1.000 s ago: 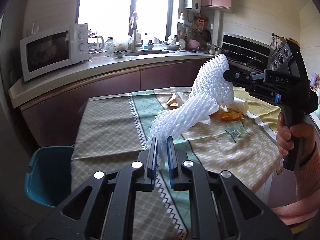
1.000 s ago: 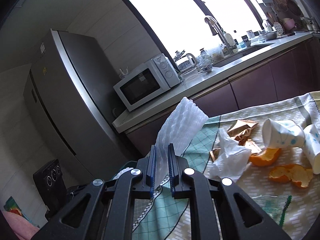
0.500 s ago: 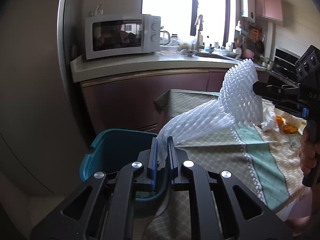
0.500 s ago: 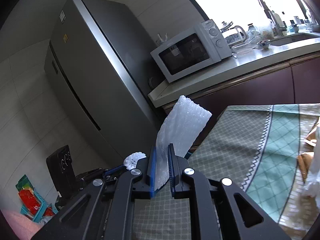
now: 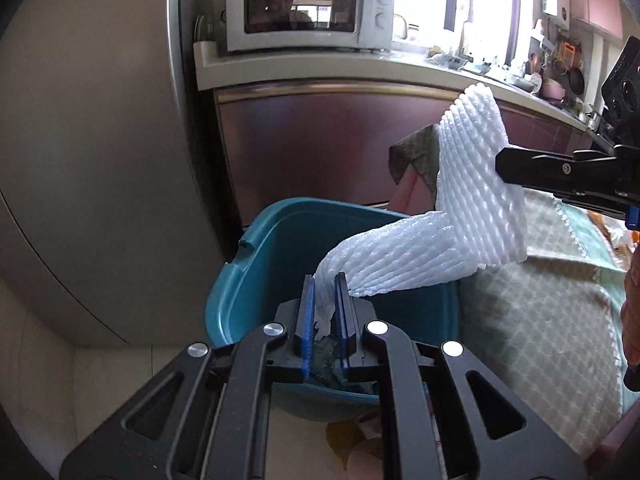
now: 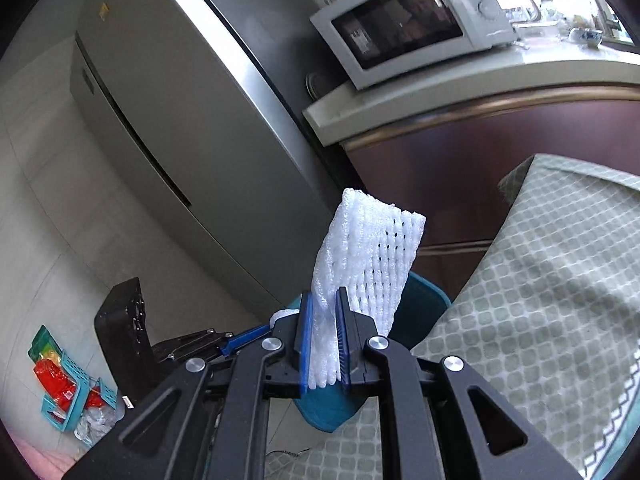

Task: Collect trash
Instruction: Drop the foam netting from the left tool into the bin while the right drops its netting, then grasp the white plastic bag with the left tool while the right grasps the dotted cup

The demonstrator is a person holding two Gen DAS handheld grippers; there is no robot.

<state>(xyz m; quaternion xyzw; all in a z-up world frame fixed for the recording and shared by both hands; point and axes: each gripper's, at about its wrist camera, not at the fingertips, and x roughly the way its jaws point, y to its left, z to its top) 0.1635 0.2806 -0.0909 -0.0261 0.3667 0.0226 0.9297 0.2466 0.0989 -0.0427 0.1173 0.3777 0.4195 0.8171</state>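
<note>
Left tool and right tool each pinch a white foam mesh fruit sleeve above the teal plastic bin beside the desk.

**Daylight from the window, dim near the floor**

Daylight pours from the window, blown out to white. The fridge carries soft sheen; the microwave door mirrors the room. The floor is shaded. Fisheye bending curves straight edges, corners go black. Focus is sharp throughout, without motion blur.
</note>
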